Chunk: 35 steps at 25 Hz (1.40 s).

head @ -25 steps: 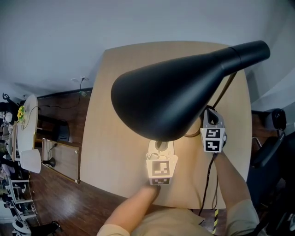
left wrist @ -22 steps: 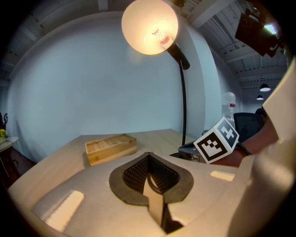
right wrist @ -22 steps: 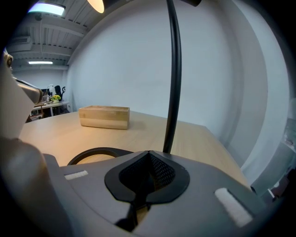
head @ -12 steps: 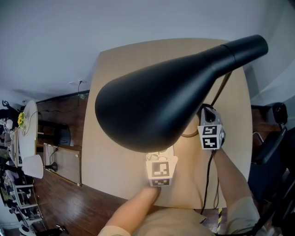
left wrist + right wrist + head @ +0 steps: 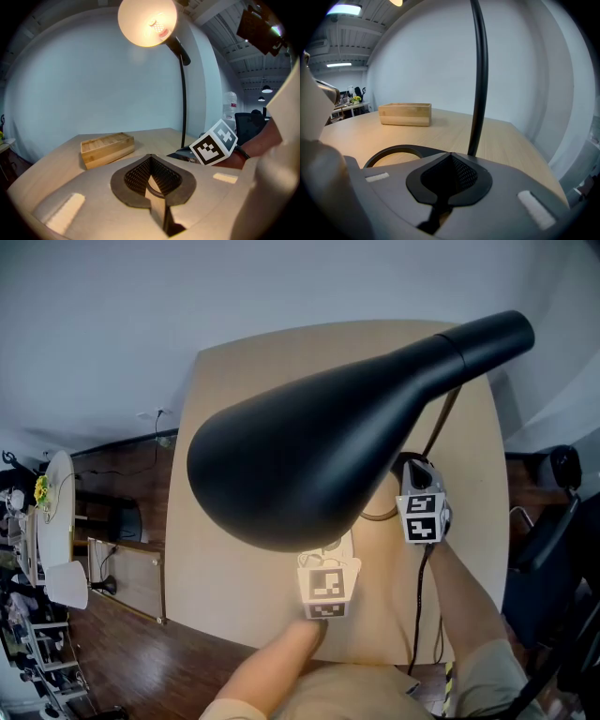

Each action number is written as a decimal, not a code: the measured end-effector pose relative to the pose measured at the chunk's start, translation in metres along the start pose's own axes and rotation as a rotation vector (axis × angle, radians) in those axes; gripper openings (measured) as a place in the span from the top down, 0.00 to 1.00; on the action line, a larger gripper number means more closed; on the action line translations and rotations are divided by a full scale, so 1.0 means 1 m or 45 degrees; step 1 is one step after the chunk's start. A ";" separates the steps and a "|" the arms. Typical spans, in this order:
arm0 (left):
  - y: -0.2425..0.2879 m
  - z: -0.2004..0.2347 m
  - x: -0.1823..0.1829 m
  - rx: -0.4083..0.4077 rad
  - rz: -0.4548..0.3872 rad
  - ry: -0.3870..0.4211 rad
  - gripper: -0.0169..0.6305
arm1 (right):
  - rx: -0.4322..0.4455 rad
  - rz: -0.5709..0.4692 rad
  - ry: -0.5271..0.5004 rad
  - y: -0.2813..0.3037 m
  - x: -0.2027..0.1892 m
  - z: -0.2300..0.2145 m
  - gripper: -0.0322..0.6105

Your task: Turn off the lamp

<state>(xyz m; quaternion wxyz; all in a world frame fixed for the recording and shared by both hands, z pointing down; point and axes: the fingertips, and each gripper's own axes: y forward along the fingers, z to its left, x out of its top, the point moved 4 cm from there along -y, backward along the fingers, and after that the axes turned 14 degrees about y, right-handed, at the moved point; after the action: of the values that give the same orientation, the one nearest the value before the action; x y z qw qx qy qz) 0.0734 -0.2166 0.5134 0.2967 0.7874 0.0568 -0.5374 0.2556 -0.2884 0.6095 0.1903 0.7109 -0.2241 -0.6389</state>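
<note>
A: Left gripper (image 5: 152, 180)?
B: Forearm in from 6 o'clock. Jaws pressed together, nothing between. Sits under the lit black cone-shaded desk lamp (image 5: 309, 456).
A: Right gripper (image 5: 447, 180)?
B: At 4 o'clock of the shade. Jaws together, empty. Lamp stem at its 12.

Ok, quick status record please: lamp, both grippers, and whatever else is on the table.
lamp: lit, bulb glowing inside the black shade
left gripper: shut, nothing between its jaws, low under the shade
right gripper: shut, nothing between its jaws, close to the lamp stem and base ring
other: wooden box on the table, apart from both grippers
</note>
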 end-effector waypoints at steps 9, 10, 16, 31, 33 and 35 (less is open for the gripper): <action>-0.015 0.012 0.013 0.016 -0.050 0.006 0.97 | -0.002 -0.032 0.013 -0.017 0.017 0.007 0.95; -0.018 0.012 0.014 0.014 -0.055 0.008 0.97 | 0.000 -0.040 0.014 -0.021 0.019 0.009 0.95; -0.046 0.024 0.022 0.014 -0.109 0.020 0.97 | 0.038 -0.168 0.113 -0.078 0.038 0.034 0.95; -0.219 0.057 0.008 -0.060 -0.322 0.005 0.97 | -0.021 -0.532 0.205 -0.320 0.038 0.144 0.95; -0.248 0.064 0.010 -0.078 -0.363 0.017 0.97 | -0.023 -0.559 0.187 -0.346 0.034 0.168 0.95; -0.279 0.072 0.007 -0.091 -0.393 0.013 0.97 | -0.015 -0.571 0.173 -0.371 0.026 0.195 0.95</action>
<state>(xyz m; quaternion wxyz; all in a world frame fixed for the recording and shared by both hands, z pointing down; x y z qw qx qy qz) -0.0959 -0.0276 0.3762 0.2380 0.7609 0.1978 -0.5703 0.0920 0.0068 0.3597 0.0623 0.7831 -0.0436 -0.6173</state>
